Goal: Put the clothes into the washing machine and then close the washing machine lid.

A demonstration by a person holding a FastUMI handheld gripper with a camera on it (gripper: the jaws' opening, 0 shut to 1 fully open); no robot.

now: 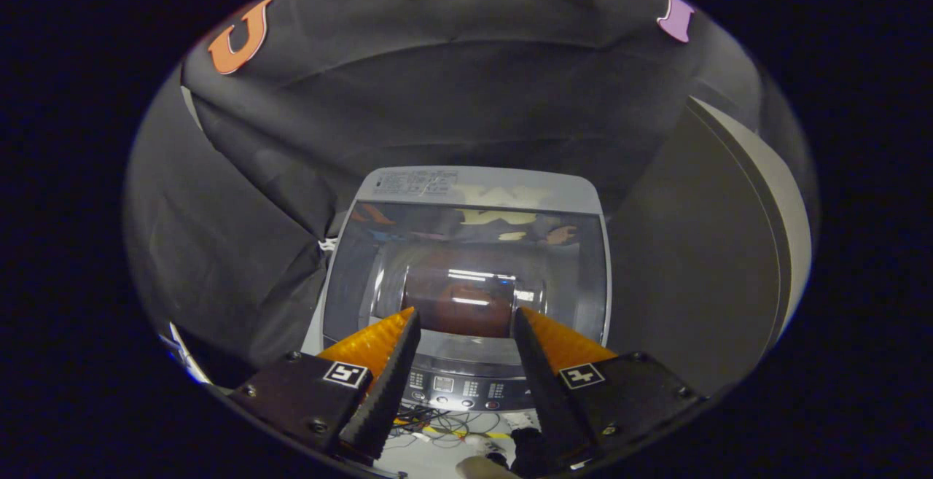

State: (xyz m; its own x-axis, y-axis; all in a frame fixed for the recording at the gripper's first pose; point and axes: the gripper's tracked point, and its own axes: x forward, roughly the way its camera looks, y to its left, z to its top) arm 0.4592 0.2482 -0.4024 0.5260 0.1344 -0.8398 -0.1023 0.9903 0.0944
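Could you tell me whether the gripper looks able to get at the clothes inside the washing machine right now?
Probably not: the lid lies shut over the clothes, and the open gripper hovers above it.

I see a grey washing machine with a dark tinted glass lid; reddish-brown clothes show through it, beyond my gripper's spread fingers.

My fingers stand apart, with nothing between them, above the washing machine. Its lid lies closed on top, beyond my fingertips. The control panel sits below, between my fingers. Cables lie on the floor before the machine.
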